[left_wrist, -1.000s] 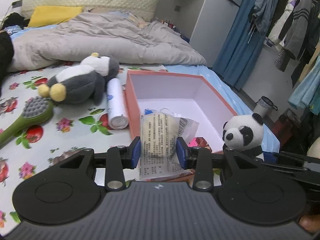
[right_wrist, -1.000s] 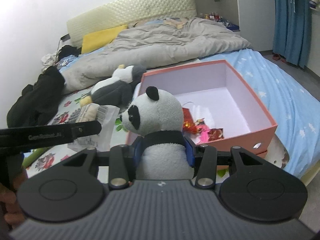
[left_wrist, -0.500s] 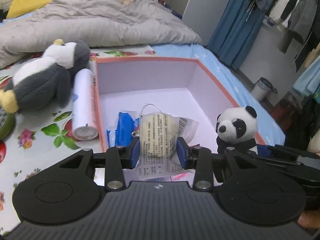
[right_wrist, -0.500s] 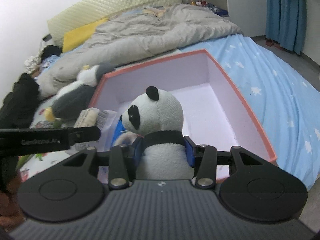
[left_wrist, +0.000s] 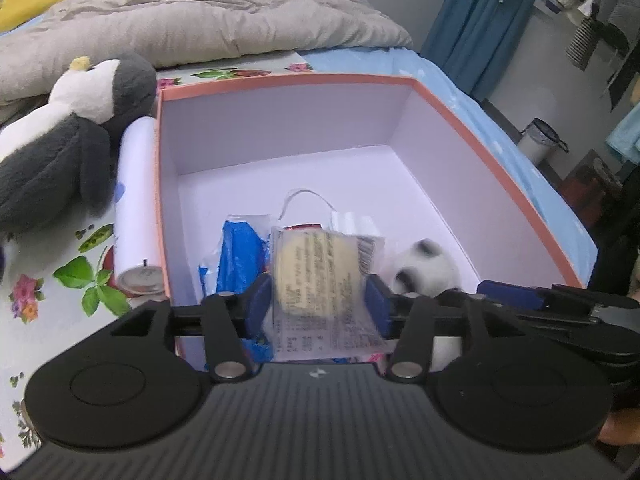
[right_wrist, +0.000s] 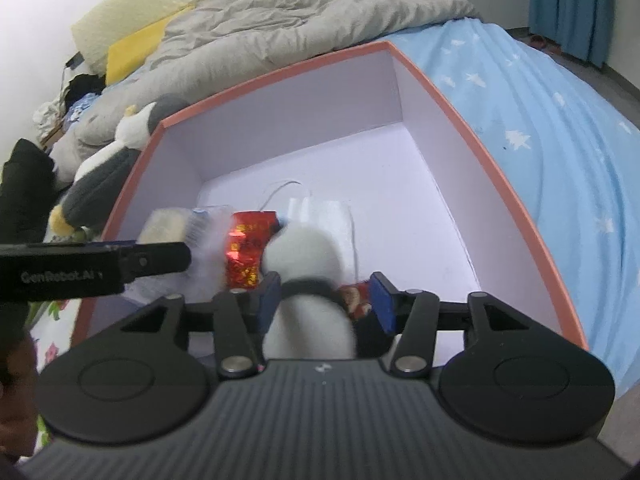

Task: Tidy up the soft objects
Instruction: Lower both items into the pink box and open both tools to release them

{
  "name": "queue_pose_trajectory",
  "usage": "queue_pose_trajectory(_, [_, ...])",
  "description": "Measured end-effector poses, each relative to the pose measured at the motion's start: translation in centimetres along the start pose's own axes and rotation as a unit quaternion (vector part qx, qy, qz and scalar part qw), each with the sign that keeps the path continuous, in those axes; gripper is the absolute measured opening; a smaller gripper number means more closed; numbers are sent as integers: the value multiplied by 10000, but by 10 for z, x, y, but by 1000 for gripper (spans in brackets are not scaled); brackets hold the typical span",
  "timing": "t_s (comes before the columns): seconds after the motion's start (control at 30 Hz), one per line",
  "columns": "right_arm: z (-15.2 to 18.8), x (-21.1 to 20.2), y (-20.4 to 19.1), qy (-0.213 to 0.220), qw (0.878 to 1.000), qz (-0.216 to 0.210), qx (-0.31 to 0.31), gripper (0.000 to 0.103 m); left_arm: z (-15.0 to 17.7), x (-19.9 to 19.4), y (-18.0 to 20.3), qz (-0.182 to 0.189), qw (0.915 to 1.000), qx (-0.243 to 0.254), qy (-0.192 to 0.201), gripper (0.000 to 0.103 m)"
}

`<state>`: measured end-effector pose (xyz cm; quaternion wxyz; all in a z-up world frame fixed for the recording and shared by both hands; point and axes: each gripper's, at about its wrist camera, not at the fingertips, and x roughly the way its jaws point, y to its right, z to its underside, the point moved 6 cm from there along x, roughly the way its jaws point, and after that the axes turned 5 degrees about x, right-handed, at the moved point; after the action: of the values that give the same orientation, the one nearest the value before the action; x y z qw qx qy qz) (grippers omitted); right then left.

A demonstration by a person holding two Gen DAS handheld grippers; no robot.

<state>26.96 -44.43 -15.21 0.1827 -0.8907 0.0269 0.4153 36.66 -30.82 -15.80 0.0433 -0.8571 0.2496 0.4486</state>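
Over on the left of the bed, the grey-and-white penguin plush (left_wrist: 60, 148) lies on the flowered sheet (left_wrist: 44, 288) beside a white roll (left_wrist: 134, 200) that rests against the outer wall of the pink box (left_wrist: 496, 160), both still outside it. Inside the box, near its front wall, are a blue packet (left_wrist: 240, 256) and a red foil pouch (right_wrist: 248, 248). Above them the left gripper (left_wrist: 318, 306) has just been opening its jaws; the clear-wrapped cream pack (left_wrist: 320, 276) is between the blue pads, but gaps show on either side and its outline is smeared, so it looks let go and dropping. To its right the right gripper (right_wrist: 326, 302) has likewise just spread its jaws, and the panda plush (right_wrist: 308, 276), blurred, sits loose between them with clear space on the right-hand pad, low over the box floor. The step in hand, by my reading, is the release of both items into the box. Next, both grippers need lifting clear without snagging the wrapper or plush, then the penguin wants a wide, soft grasp round its body.
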Motion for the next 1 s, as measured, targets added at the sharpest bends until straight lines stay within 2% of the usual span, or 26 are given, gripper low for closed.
queue_pose_trajectory(0.07, [-5,-8,-1,128,9999,26,-11,58,0,-7,0,27,10000,-56,55,64])
queue_pose_trajectory(0.27, [-17,-42,-11,440,9990,-10,-92,59,-1,-44,2,23,9996,-46,277,64])
queue_pose_trajectory(0.5, [-21,-97,-30,841,9963,-97,-137,59,-3,-112,12,62,9974,65,718,64])
queue_pose_trajectory(0.7, [-10,-147,-51,1148,9929,-174,-243,59,7,-178,23,95,9932,168,1149,66])
queue_pose_trajectory(1.0, [22,-200,-76,1386,9895,-211,-343,59,47,-254,32,107,9875,172,1564,66])
